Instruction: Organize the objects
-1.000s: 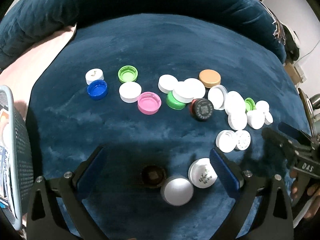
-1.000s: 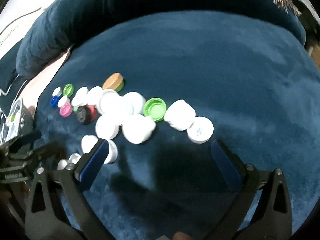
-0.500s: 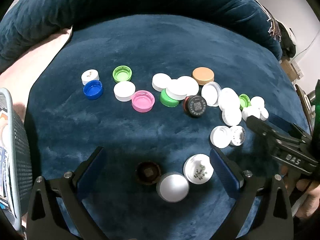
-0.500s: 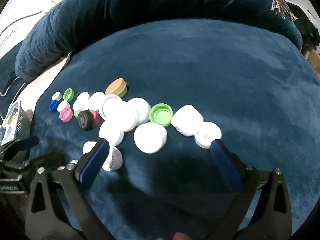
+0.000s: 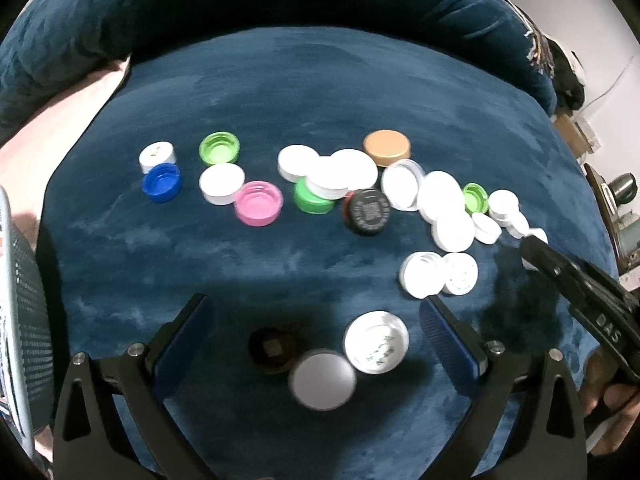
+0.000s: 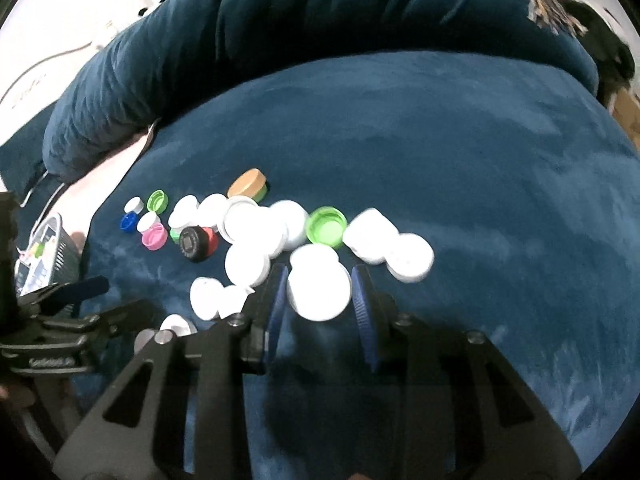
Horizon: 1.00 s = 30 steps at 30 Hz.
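Many bottle caps lie scattered on a blue velvet cushion (image 5: 320, 80): white ones, a pink cap (image 5: 258, 203), a blue cap (image 5: 161, 182), green caps, a tan cap (image 5: 386, 147) and a black cap (image 5: 367, 211). My left gripper (image 5: 316, 332) is open, with a dark brown cap (image 5: 273, 348) and two white caps (image 5: 376, 342) between its fingers. My right gripper (image 6: 320, 300) is shut on a large white cap (image 6: 319, 287); in the left wrist view it (image 5: 536, 246) reaches in from the right.
A mesh basket (image 5: 20, 320) stands at the left edge and also shows in the right wrist view (image 6: 44, 256). A blue bolster (image 6: 280, 40) runs along the back. Pink fabric (image 5: 52, 120) lies at the back left.
My right gripper has moved forward to the large white cap and closed its fingers on it. My left gripper has drawn back slightly and stays open.
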Motion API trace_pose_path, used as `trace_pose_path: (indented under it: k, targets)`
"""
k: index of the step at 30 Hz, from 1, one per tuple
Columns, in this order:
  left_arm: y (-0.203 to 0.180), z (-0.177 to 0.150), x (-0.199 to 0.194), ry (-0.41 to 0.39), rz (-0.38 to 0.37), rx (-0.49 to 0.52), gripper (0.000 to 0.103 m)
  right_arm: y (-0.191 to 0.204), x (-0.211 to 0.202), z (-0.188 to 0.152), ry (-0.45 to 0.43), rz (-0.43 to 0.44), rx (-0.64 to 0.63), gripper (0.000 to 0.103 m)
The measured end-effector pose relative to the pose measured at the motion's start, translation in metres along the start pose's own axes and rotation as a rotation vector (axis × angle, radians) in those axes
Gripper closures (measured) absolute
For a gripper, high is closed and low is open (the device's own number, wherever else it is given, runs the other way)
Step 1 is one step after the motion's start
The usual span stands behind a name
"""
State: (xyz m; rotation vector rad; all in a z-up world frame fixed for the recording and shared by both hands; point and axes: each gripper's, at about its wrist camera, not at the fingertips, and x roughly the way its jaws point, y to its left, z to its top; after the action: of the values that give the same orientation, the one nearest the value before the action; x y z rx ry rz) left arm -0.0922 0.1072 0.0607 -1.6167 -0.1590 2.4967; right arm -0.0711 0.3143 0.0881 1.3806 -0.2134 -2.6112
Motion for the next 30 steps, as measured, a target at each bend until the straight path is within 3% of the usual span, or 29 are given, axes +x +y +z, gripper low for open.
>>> trace_pose_path:
  k: [4,8,16,21,24,30]
  targets:
    - [-0.011,0.000,0.005,-0.012,-0.003,0.030,0.001,-0.009,-0.010,-0.008,0.005,-0.023,0.023,0.069]
    - [-0.021,0.001,0.014,-0.036,0.052,0.081,0.001,-0.016,-0.006,-0.010,0.021,-0.049,0.038,0.069]
    - [-0.041,-0.001,0.026,-0.014,0.026,0.166,0.002,-0.017,-0.002,-0.011,0.037,-0.042,0.029,0.069]
    - [-0.050,0.002,0.038,-0.017,0.037,0.211,0.019,-0.014,0.004,-0.014,0.051,-0.045,0.021,0.068]
    - [-0.046,0.003,0.035,-0.046,0.021,0.195,0.038,-0.013,0.005,-0.016,0.052,-0.054,0.013,0.068]
    - [-0.034,0.003,0.034,-0.032,-0.024,0.128,0.041,-0.010,0.010,-0.018,0.056,-0.070,-0.011,0.068]
